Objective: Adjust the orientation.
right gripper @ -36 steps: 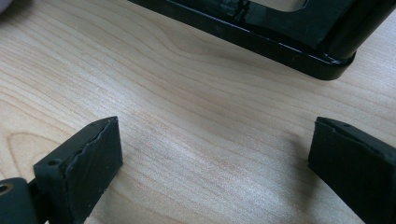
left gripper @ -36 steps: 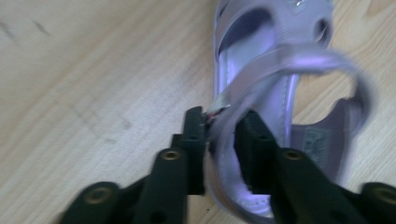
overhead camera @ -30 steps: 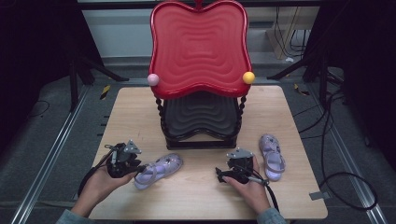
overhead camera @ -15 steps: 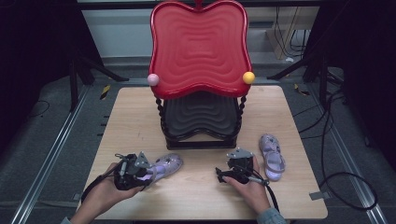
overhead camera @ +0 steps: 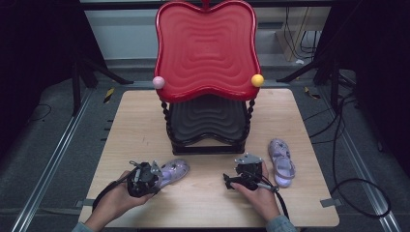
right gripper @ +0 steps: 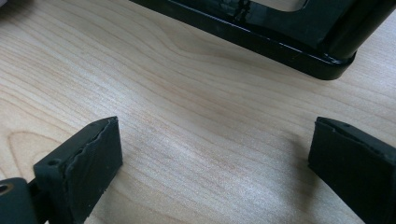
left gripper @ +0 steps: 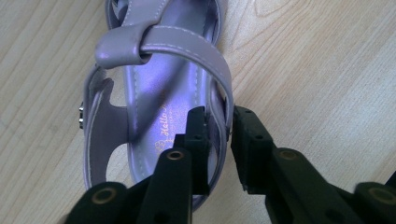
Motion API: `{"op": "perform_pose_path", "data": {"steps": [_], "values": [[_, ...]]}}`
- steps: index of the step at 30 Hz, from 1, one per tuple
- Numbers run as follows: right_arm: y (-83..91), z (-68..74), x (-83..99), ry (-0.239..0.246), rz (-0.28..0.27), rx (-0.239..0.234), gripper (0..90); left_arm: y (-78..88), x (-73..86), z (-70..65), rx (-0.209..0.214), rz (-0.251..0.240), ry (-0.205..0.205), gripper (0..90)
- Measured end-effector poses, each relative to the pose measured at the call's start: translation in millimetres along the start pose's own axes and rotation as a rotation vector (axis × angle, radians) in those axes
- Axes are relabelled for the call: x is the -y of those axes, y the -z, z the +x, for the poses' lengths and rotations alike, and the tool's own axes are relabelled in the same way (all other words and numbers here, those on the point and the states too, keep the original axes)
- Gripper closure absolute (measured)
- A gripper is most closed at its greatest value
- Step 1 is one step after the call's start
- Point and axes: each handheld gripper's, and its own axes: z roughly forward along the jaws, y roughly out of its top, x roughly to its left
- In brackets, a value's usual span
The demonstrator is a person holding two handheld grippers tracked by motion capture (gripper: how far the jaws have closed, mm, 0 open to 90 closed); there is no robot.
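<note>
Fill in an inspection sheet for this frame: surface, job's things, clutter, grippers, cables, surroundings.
Surface: light wooden table, bare wood around the items.
Job's things: two-tier stand with red top tray and black lower tray; one lilac sandal at front left, a second lilac sandal at right, lying flat.
Clutter: nothing seen.
Grippers: left gripper has its jaws closed on the near sandal's side strap, one jaw inside, one outside; right gripper open over bare wood, facing the stand's base.
Cables: one trails from each gripper toward the person; black floor cables at right.
Surroundings: grey floor, metal rails, dark stands behind.
</note>
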Motion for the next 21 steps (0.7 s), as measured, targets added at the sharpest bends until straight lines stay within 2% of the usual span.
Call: {"op": "perform_pose_path", "data": {"steps": [11, 16, 21], "values": [[0.0, 0.0, 0.0, 0.0, 0.0, 0.0, 3.1, -2.6, -0.8, 6.0, 0.04, 0.002, 0.017, 85.5], [-0.1, -0.1, 0.0, 0.0, -0.001, -0.001, 3.1, 0.3, 2.6, 12.0, 0.078, -0.044, 0.054, 86.3], [-0.1, 0.1, 0.1, -0.001, -0.001, -0.001, 3.1, 8.1, 5.1, 15.2, 0.148, -0.115, 0.095, 86.3]]}}
